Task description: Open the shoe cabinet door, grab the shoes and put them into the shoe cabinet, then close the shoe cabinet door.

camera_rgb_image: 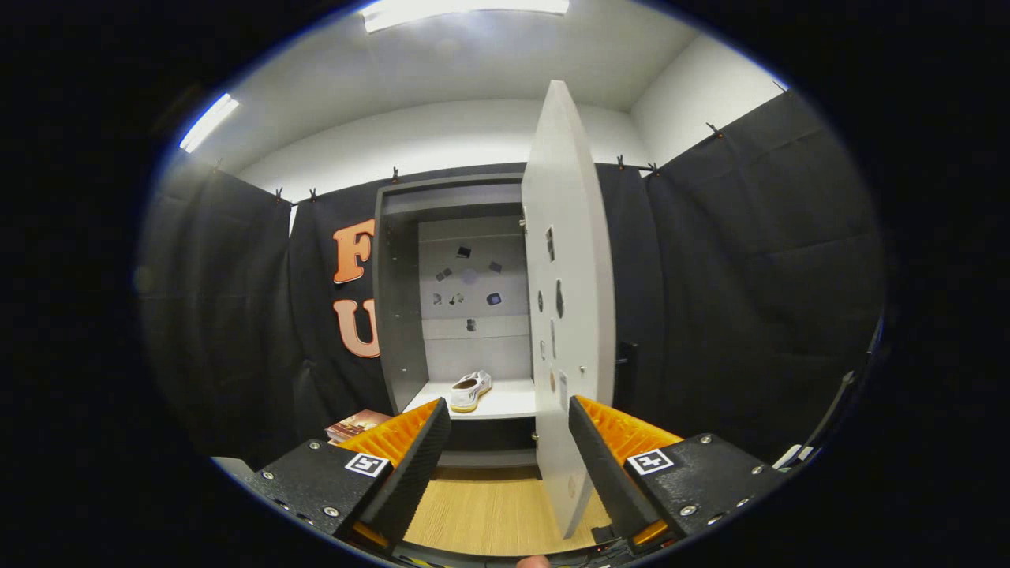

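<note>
The grey shoe cabinet (398, 300) stands ahead against the black cloth wall, its door (570, 315) swung wide open and seen almost edge-on. A white shoe (470, 390) lies on the cabinet's bottom shelf (505, 404), beyond the fingers. My gripper (509, 454) is open, with black ribbed pads and orange backs. The door's lower edge reaches down between the two fingers, close to the right finger (607, 473); whether it touches is unclear. Nothing is held.
A book or magazine (357, 426) lies on the floor left of the cabinet, behind the left finger. Light wood floor (493, 513) spreads below the fingers. Black cloth walls close in on both sides.
</note>
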### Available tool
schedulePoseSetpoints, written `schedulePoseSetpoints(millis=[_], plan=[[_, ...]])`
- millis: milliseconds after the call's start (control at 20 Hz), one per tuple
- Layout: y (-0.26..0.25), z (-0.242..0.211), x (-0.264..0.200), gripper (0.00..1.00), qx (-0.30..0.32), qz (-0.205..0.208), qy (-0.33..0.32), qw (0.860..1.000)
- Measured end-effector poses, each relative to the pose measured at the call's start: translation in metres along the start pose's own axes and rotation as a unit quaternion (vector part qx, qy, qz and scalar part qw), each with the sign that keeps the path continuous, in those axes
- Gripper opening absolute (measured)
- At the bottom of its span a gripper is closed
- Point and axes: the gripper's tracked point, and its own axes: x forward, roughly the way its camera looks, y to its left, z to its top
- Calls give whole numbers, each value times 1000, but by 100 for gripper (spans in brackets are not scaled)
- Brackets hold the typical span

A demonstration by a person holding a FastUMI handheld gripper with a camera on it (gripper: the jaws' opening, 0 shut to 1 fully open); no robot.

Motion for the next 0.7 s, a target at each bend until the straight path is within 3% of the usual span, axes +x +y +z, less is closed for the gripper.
schedulePoseSetpoints(millis=[400,700], plan=[[-84,1,18,95,-10,-58,-2,998],[-111,-11,52,95,4,-41,9,999]])
